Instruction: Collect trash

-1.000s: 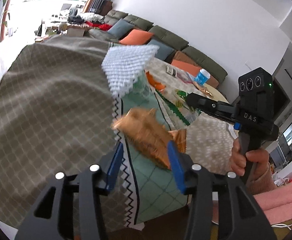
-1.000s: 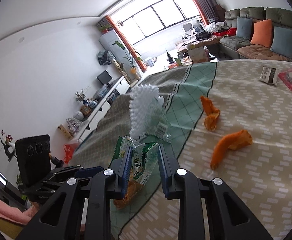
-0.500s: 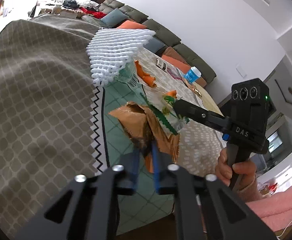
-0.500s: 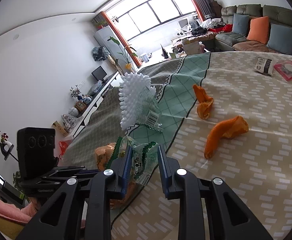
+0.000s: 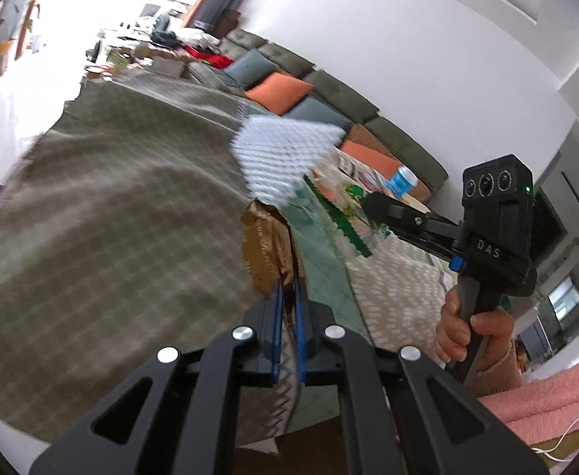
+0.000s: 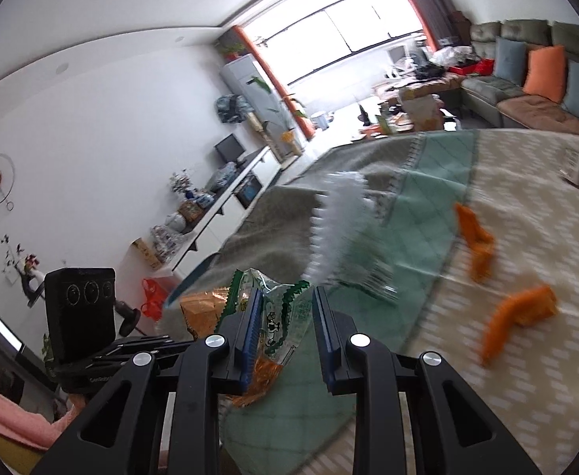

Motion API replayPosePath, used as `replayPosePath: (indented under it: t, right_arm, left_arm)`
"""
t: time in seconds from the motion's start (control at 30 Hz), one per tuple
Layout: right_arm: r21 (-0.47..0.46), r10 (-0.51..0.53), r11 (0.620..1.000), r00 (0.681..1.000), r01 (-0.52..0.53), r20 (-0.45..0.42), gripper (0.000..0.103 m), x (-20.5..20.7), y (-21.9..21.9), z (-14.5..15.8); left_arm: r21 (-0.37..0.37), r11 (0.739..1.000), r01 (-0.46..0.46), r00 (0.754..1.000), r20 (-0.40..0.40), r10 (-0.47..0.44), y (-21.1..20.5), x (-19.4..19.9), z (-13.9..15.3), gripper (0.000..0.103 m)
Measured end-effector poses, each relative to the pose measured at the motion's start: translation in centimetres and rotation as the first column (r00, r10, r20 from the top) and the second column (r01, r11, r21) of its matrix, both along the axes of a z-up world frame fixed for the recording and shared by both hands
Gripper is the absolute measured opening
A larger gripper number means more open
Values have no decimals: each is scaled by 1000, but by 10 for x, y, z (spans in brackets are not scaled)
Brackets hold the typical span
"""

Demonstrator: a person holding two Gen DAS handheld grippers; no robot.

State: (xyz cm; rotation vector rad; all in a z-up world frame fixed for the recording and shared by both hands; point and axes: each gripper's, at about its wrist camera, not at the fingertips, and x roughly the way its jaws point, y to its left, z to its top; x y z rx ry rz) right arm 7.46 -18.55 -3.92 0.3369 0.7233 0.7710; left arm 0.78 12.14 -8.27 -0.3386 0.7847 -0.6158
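Left gripper [image 5: 288, 297] clamped on crinkled brown-orange foil wrapper [image 5: 265, 245], right gripper [image 6: 285, 326] pinching green-edged clear plastic snack bag [image 6: 279, 308], both above patterned tablecloth [image 6: 428, 213]; white foam mesh sleeve [image 6: 338, 221] lies beyond.

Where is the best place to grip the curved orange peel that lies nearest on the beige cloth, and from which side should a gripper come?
Probably grip the curved orange peel at its narrow middle, coming from above with the fingers set across its width. It lies flat on the beige cloth, long and bent, with free cloth on both sides, so a grip across the strip looks easier than one along it.
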Motion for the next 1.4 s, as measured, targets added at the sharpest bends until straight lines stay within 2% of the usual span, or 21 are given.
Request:
replayPosePath:
  t: [0.27, 0.57, 0.73, 0.8, 0.83, 0.87, 0.97, 1.0, 1.03, 1.07, 1.13, 1.4]
  right_arm:
    - [2, 102, 995, 994, -102, 27, 26, 16, 48, 5]
    - [0, 156, 988, 988, -156, 17, 26, 28, 73, 1]
    - [-8, 156, 988, 988, -156, 9, 26, 31, 79, -2]
    - [-9, 155, 988, 988, -155, 1, 26, 32, 78, -4]
    - [-12, 154, 988, 988, -155, -3, 26, 32, 78, -6]
    - [-15, 154, 988, 988, -154, -9, 26, 32, 79, -7]
    - [-20, 152, 988, 988, -152, -20, 26, 34, 80, -10]
    - [-21, 151, 988, 988, -152, -23, 26, 34, 81, -10]
    - [-23, 151, 988, 988, -152, -26, 26, 34, 82, -11]
    - [-24, 151, 988, 988, -151, -28, 26, 35, 82, -12]
    - [-22, 152, 988, 988, -153, -31, 26, 35, 84, -12]
    - [-20, 177, 984, 984, -177, -19, 26, 36, 100, -5]
  left_arm:
    - [22, 992, -127, 991, 53, 126, 45, -13, 18, 6]
    - [33, 982, -188, 980, 74, 185, 75, -22, 26, 6]
    - [47, 979, -200, 979, 31, 199, 80, -15, 17, 6]
    - [53, 978, -203, 979, 8, 203, 84, -17, 12, 23]
    - [49, 978, -204, 979, 2, 204, 85, -15, 10, 36]
    - [45, 979, -198, 980, 0, 198, 85, -12, 8, 40]
    - [53, 981, -185, 983, -7, 186, 81, -10, 4, 40]
    - [48, 982, -180, 983, -11, 181, 80, -9, 2, 40]
    - [46, 984, -175, 984, -12, 176, 79, -9, 0, 33]
    - [45, 985, -168, 986, -10, 169, 78, -9, 0, 21]
    - [26, 987, -157, 988, -7, 157, 76, -5, 1, 9]
    - [38, 978, -207, 978, 38, 206, 85, -16, 13, 7]
